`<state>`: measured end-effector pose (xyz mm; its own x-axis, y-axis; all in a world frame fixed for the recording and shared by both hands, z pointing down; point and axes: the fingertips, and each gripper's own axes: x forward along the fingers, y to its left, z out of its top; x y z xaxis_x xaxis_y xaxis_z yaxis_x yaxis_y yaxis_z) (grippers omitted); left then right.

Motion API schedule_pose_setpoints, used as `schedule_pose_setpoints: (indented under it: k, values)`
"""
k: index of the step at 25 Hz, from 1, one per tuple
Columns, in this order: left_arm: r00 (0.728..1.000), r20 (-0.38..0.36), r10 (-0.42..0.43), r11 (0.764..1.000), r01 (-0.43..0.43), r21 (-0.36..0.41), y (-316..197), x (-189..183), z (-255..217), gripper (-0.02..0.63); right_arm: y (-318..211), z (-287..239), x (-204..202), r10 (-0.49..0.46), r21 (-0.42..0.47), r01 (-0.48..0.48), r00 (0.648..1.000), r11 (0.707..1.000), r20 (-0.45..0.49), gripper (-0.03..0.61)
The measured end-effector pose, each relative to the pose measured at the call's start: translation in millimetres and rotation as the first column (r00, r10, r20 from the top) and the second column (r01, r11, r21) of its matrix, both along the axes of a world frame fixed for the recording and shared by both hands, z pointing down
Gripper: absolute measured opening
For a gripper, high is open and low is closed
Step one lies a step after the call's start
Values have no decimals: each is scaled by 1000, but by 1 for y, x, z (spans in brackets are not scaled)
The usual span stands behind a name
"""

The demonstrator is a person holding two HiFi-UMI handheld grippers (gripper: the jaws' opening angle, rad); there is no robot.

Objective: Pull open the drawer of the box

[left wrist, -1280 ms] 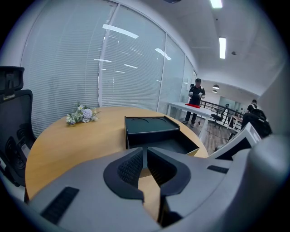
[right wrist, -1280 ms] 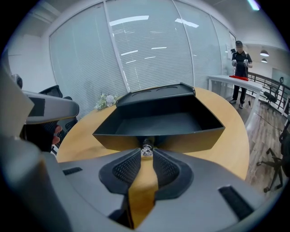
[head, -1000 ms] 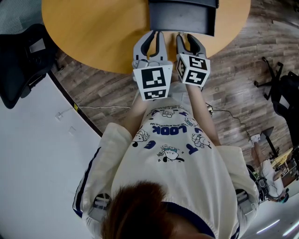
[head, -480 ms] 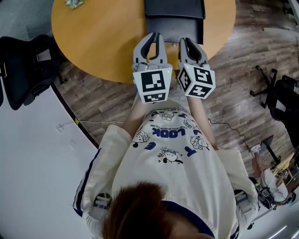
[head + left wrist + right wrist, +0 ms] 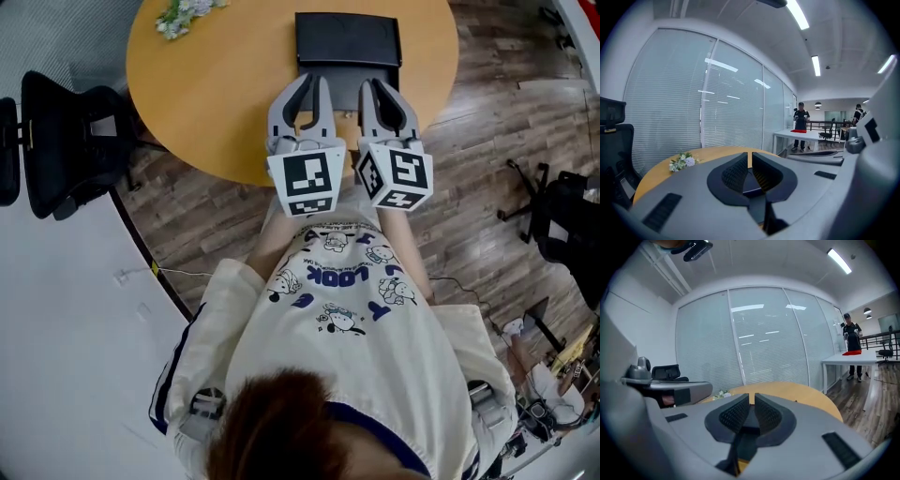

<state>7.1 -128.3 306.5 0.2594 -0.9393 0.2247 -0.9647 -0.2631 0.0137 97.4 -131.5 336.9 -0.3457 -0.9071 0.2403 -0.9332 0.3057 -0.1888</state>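
A black box [image 5: 347, 39] stands on the round wooden table [image 5: 225, 103], its front face toward me. Both grippers hover side by side over the table's near edge, tips at the box's front. My left gripper [image 5: 316, 82] is shut with nothing between its ribbed pads [image 5: 735, 171]. In the left gripper view, the left gripper [image 5: 750, 161] points across the table. My right gripper [image 5: 372, 86] is also shut and empty. Seen from the right gripper view, the right gripper [image 5: 752, 401] points the same way. The drawer's handle is hidden behind the fingers.
A small bunch of flowers [image 5: 186, 15] lies at the table's far left, also seen as flowers [image 5: 682, 161]. A black office chair [image 5: 66, 141] stands left of the table, another chair [image 5: 562, 220] at the right. People stand by a white desk [image 5: 801, 136] in the distance.
The head view has drawn back, so the table and box sit lower in the picture and the flowers have come into view. Both grippers stay shut, side by side at the box's front.
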Motion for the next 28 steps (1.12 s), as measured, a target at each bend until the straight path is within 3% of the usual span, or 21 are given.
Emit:
schedule_pose_setpoints:
  k: [11,28]
  values:
    - [1000,-7,-20,998,21,57,-3,-10,-22,40,-3,-31,-6,10,82,-10,1000,997,2,50]
    - [1000,-10,-16,997,17,70,-9,-11,-29,39,-9,-37,-7,28,90,-29,1000,995,11,41]
